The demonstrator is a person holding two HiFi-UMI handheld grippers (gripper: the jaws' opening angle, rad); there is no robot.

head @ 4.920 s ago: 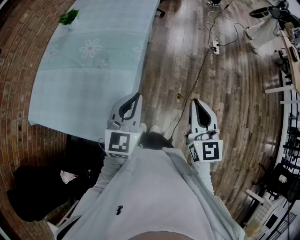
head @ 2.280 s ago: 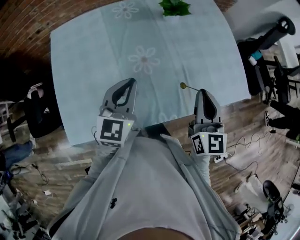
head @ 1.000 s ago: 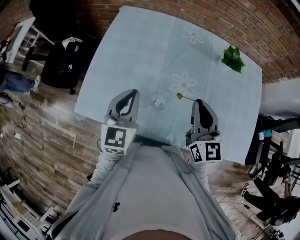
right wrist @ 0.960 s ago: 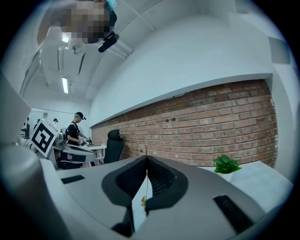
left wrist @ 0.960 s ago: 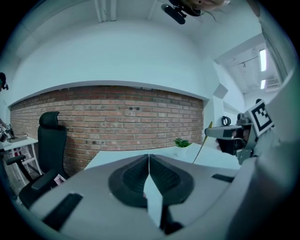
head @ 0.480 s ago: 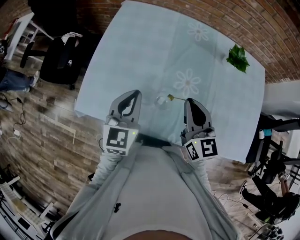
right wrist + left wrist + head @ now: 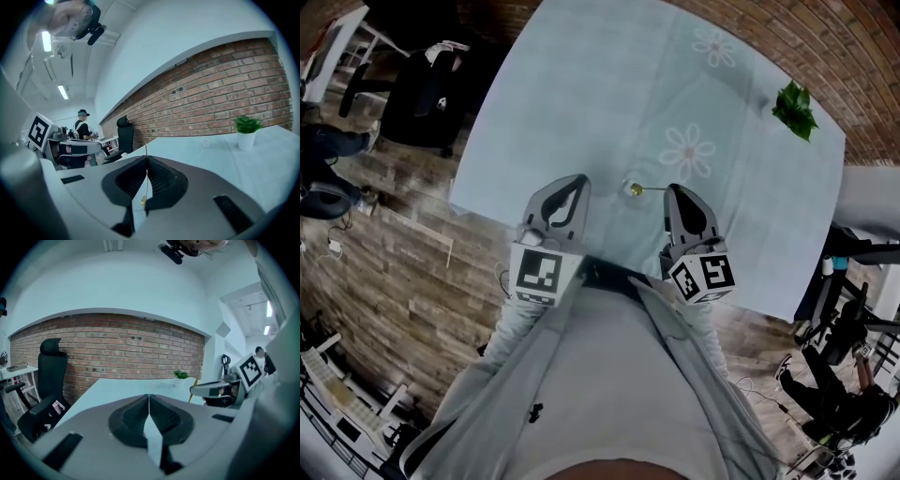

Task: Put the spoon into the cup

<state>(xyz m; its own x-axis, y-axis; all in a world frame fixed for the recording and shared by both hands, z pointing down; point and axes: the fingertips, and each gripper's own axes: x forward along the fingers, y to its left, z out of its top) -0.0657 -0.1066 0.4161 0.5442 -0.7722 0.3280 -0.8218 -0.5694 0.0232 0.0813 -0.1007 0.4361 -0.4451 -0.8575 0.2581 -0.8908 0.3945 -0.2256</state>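
Note:
A small clear glass cup (image 7: 628,187) stands on the pale flowered tablecloth (image 7: 609,84), near the table's front edge. My right gripper (image 7: 674,191) is shut on the thin handle of a gold spoon (image 7: 649,189). The spoon reaches left, and its bowl sits at the cup's rim; whether it is inside I cannot tell. In the right gripper view the handle (image 7: 146,174) runs up between the pressed pads of that gripper (image 7: 146,158). My left gripper (image 7: 571,182) hangs just left of the cup, shut and empty, its pads meeting (image 7: 149,398).
A potted green plant (image 7: 797,101) stands at the table's far right corner. A black office chair (image 7: 420,92) is off the table's left side. Brick wall runs behind the table. A person (image 7: 83,127) stands far back in the right gripper view.
The right gripper has carried the spoon left and down, bringing its bowl from beside the cup to the cup's rim. The left gripper sank a little. Earlier, the head view swung from floor to table.

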